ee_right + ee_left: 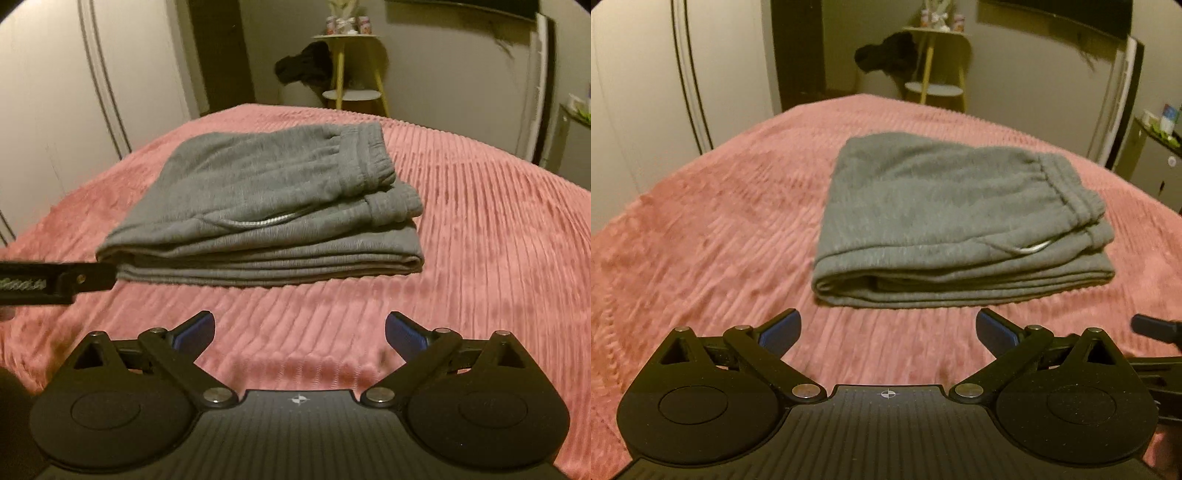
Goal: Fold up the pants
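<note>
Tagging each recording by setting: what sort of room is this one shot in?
Most likely a home bedroom: grey pants lie folded on a bed with a pink ribbed bedspread, tall pale wardrobe doors stand to the left, and a small yellow-legged side table sits beyond.

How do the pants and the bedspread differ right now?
The pants are grey; the bedspread is pink. The pants are folded into a stacked bundle; the bedspread lies spread flat under them. The pants' knit looks smooth; the bedspread is ribbed. Both are soft fabric, and neither is gripped.
</note>
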A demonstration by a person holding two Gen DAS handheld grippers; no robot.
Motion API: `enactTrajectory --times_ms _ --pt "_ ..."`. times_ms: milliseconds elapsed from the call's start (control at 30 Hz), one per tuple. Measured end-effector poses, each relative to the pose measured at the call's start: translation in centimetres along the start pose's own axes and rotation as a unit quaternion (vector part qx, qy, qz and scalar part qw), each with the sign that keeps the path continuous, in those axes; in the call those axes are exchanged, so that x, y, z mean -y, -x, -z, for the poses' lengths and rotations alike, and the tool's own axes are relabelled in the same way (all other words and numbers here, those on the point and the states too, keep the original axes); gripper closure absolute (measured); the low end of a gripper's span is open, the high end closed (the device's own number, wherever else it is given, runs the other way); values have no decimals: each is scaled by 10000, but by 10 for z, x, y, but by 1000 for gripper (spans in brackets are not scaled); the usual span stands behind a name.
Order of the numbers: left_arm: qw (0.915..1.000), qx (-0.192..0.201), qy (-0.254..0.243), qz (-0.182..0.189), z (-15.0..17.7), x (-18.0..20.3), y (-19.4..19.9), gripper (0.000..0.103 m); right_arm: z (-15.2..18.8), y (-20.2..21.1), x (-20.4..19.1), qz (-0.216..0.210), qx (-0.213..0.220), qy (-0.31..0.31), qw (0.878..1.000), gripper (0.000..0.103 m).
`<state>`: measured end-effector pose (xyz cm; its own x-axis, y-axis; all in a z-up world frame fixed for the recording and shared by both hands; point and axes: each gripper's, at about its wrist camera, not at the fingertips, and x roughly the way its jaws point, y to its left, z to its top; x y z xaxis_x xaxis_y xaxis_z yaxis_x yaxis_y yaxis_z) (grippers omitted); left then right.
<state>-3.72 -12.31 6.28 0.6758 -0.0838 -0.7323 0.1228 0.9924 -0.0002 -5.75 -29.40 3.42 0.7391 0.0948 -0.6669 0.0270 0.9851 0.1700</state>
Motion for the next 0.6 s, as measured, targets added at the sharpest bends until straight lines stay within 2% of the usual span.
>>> enactTrajectory --times_ms 100,200,333,600 --pt "9999 39 35 -88 1 -3 6 0 3 -1 -5 150 22 93 9998 4" --pt "9997 -93 205 -76 4 -8 0 0 4 -8 -12 259 -133 346 9990 4" --pt "9985 -165 520 -51 15 -14 -21 0 0 -9 -18 354 60 456 9983 4" --pt "9989 -252 306 -233 22 -8 -44 0 -8 -19 -20 392 242 272 9986 4"
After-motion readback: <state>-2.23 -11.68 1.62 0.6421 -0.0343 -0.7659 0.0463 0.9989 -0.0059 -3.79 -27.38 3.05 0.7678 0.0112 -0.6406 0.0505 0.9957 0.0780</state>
